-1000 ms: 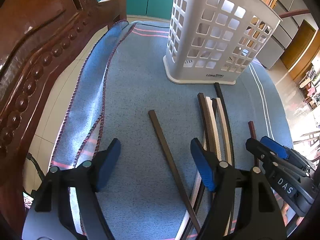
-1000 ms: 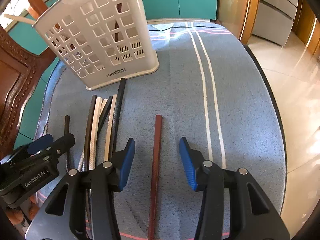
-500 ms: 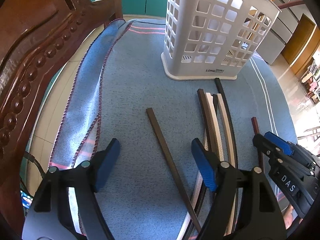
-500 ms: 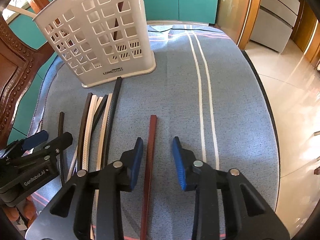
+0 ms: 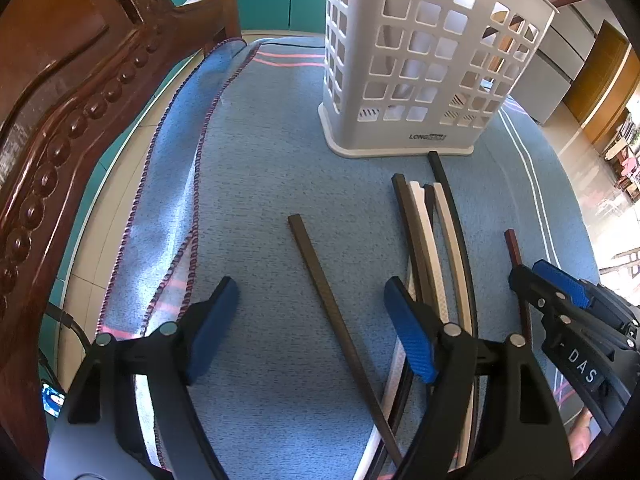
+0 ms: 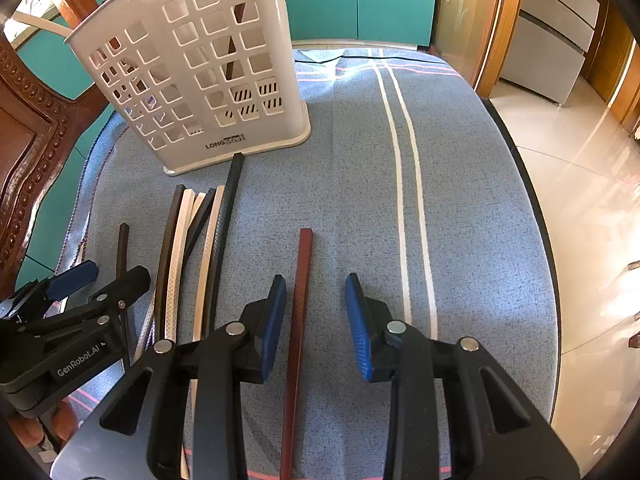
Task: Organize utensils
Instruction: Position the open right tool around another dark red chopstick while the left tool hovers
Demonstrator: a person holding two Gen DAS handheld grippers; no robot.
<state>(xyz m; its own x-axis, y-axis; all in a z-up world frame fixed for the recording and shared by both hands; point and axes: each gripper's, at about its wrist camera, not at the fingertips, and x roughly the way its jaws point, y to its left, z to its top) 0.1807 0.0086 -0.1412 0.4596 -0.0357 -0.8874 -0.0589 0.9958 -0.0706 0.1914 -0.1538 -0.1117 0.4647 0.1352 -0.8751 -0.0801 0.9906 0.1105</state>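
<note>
straddling the red-brown chopstick with the right hand-held gripper — jaws just narrowing, pads not yet touching; left hand-held gripper gaping wide over the dark chopstick — readying both for the basket.

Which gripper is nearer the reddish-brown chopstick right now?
Right. The right gripper straddles the reddish-brown chopstick, fingers either side, not pressing. The left gripper sits beyond the chopstick bundle, over a dark chopstick.

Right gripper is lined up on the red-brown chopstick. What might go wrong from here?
1. The right gripper, whose jaws have just been closing, straddles the red-brown chopstick off-centre, near its left pad; the stick may skid or twist.
2. The left gripper stands open over the dark chopstick, whose near end crosses the bundle; lifting may drag it.
</note>
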